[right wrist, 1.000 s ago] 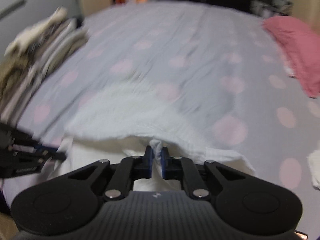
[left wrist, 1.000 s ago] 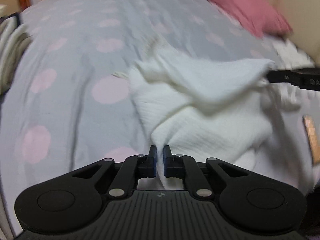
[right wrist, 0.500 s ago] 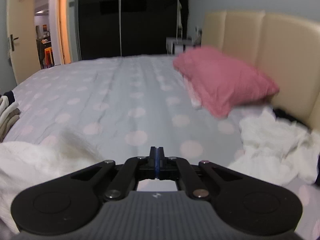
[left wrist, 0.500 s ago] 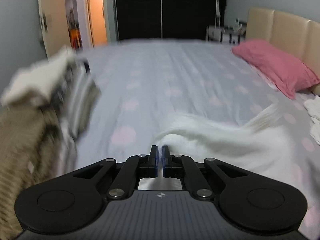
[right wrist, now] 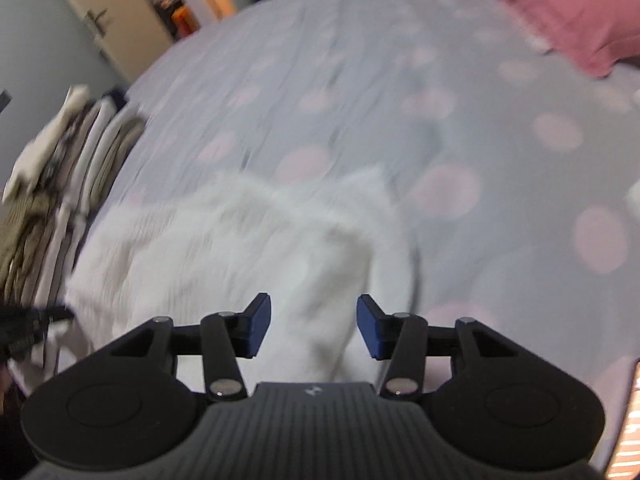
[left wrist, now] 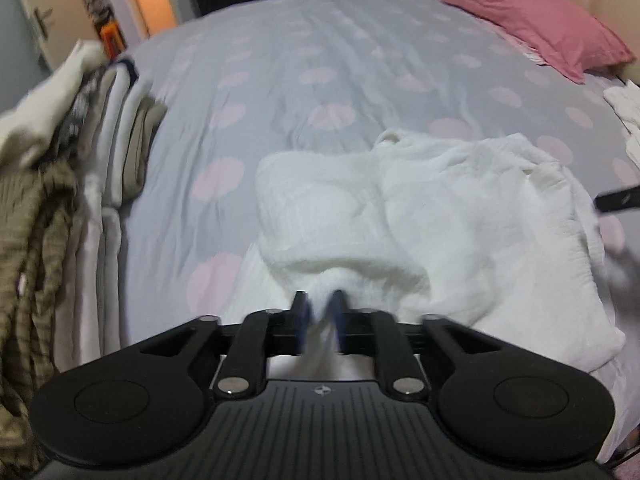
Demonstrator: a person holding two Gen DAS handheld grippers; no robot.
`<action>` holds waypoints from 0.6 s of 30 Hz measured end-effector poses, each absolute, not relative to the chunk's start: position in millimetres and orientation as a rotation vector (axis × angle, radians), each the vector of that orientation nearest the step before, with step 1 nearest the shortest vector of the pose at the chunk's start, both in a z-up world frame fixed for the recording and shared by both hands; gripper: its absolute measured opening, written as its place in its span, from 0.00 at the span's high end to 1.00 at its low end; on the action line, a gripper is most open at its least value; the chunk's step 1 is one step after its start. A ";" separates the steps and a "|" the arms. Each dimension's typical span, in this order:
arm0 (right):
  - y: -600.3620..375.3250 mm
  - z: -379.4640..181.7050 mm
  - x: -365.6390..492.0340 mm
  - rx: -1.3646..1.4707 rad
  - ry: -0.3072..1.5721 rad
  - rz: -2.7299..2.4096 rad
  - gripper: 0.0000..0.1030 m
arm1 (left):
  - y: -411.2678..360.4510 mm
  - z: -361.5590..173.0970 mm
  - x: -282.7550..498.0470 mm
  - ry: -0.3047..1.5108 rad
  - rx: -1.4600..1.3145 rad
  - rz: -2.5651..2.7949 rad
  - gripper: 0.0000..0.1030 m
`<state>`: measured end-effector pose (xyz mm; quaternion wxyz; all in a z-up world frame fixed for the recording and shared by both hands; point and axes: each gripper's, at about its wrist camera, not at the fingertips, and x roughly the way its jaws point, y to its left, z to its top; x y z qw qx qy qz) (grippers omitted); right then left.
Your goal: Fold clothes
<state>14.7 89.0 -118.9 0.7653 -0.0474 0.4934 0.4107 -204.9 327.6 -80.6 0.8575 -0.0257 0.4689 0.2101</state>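
Looking along the left gripper [left wrist: 319,312]: jaws have just been opening and are seen narrowly parted, blurred, with white cloth between them but not pinched.
Garment [left wrist: 420,216]: a white garment is seen bunched on the bed [left wrist: 320,60], near the front edge.
Left side: a stack of clothes [left wrist: 60,160] is seen beside it.
Far right: a pink pillow [left wrist: 540,28].
Right view, right gripper [right wrist: 313,330]: jaws have just been opening and are seen wide apart, above the garment [right wrist: 240,248], nothing gripped.

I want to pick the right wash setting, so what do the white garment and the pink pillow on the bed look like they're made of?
White garment: soft, matte crinkled cotton, likely gauze or waffle weave; fine ribbed texture shows. Pink pillow: smooth matte woven cover, probably cotton.
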 end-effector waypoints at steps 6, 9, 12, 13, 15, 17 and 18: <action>101.6 -160.3 5.5 -0.172 1.152 0.918 0.59 | 309.3 -69.8 -194.8 0.937 0.034 0.418 0.53; 104.3 -167.5 1.5 -0.200 1.142 0.968 0.82 | 303.9 -68.9 -191.6 0.931 0.040 0.396 0.53; 107.3 -162.5 -1.5 -0.174 1.137 1.038 0.95 | 299.9 -67.1 -190.5 0.922 0.021 0.355 0.53; 108.9 -159.1 -5.5 -0.165 1.135 1.080 0.95 | 298.6 -66.0 -190.7 0.917 0.005 0.336 0.53; 113.5 -149.1 -20.4 -0.170 1.123 1.186 0.96 | 295.2 -64.7 -190.8 0.911 -0.034 0.286 0.53; 122.0 -141.6 -40.8 -0.213 1.112 1.274 0.96 | 289.7 -64.7 -188.9 0.914 -0.065 0.229 0.52; 125.9 -139.5 -51.2 -0.236 1.109 1.314 0.96 | 286.8 -64.7 -187.8 0.915 -0.079 0.201 0.51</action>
